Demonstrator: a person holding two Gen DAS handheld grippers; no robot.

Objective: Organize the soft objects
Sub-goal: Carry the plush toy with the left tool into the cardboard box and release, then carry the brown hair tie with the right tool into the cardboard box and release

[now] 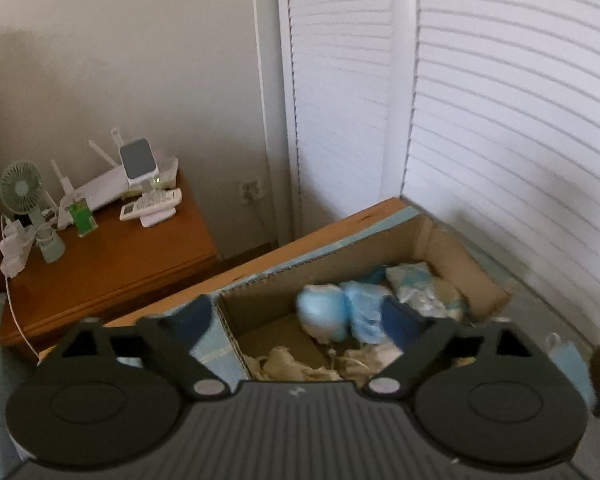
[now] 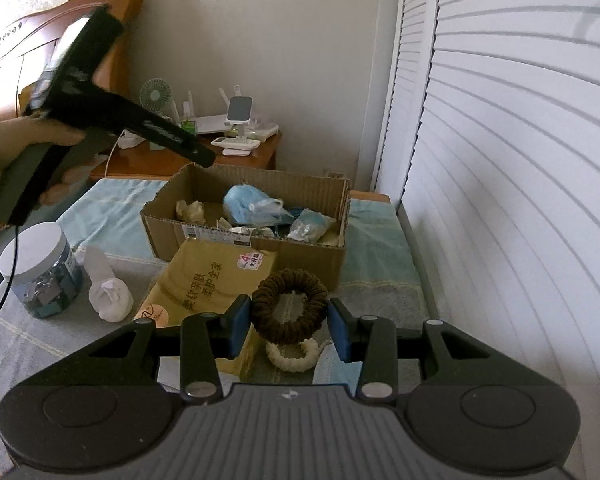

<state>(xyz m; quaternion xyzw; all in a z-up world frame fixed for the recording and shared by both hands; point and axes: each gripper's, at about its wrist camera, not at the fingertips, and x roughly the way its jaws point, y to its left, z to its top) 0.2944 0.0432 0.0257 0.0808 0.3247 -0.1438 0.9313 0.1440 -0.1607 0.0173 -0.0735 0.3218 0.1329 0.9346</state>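
Note:
A cardboard box (image 2: 256,254) stands on the bed and holds soft things: blue plastic-wrapped bundles (image 2: 252,204) and cream cloth pieces (image 2: 190,210). In the left wrist view the box (image 1: 452,240) lies below my left gripper (image 1: 300,320), which is open and empty above it, over the blue bundles (image 1: 340,308). My right gripper (image 2: 290,322) is open, its pads either side of a brown scrunchie (image 2: 290,306) lying on the bed. A cream scrunchie (image 2: 292,354) lies just under it. The left gripper's body (image 2: 100,108) shows at upper left.
A tan tissue pack (image 2: 208,280), a white cloth wad (image 2: 110,294) and a clear jar with a white lid (image 2: 40,272) lie left of the scrunchies. A bedside table (image 1: 112,256) holds a fan, a router and a phone. White louvred doors (image 2: 520,200) line the right side.

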